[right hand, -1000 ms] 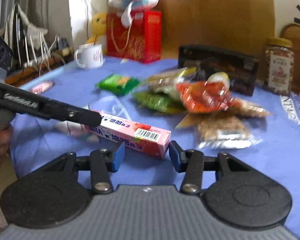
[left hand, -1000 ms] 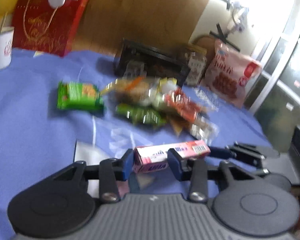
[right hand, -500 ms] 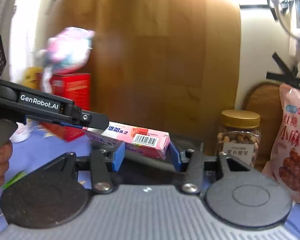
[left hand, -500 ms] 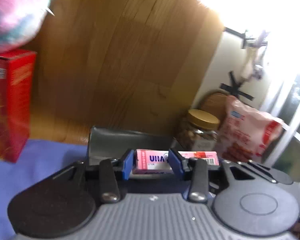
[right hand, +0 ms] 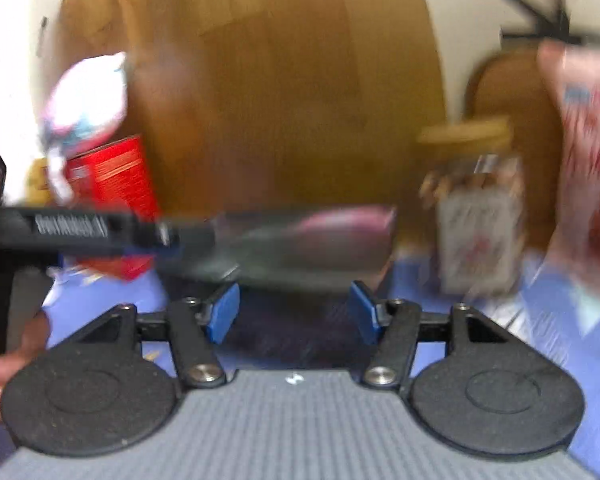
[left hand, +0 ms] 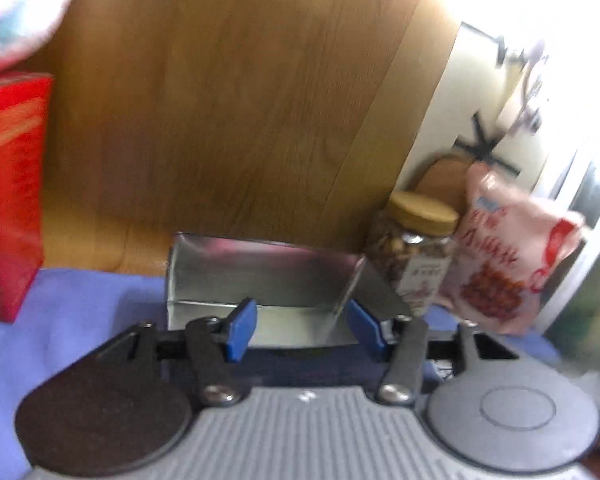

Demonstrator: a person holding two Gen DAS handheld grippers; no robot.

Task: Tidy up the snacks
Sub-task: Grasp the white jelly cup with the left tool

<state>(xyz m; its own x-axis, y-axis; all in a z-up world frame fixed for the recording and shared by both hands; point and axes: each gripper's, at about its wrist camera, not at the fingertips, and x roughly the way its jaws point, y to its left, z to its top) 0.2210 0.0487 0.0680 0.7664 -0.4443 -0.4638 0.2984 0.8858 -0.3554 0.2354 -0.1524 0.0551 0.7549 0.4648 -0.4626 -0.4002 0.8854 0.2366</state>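
Observation:
My left gripper (left hand: 302,334) is open and empty, right at the near rim of a shiny metal box (left hand: 260,276) whose inner walls show. The pink snack box is out of the left wrist view. In the blurred right wrist view my right gripper (right hand: 294,312) is open and empty, just short of the same box (right hand: 300,252), where a pink smear (right hand: 340,220) shows at the top. The left gripper's arm (right hand: 100,228) reaches in from the left, over that box.
A jar of nuts (left hand: 412,256) with a tan lid and a pink snack bag (left hand: 504,256) stand right of the box. A red gift box (left hand: 12,192) stands left. A wooden panel (left hand: 240,100) is behind. The blue tablecloth (left hand: 80,308) covers the table.
The left gripper has opened and the pink snack box has left its fingers. Both grippers have moved closer to the metal box. The right view has become heavily blurred.

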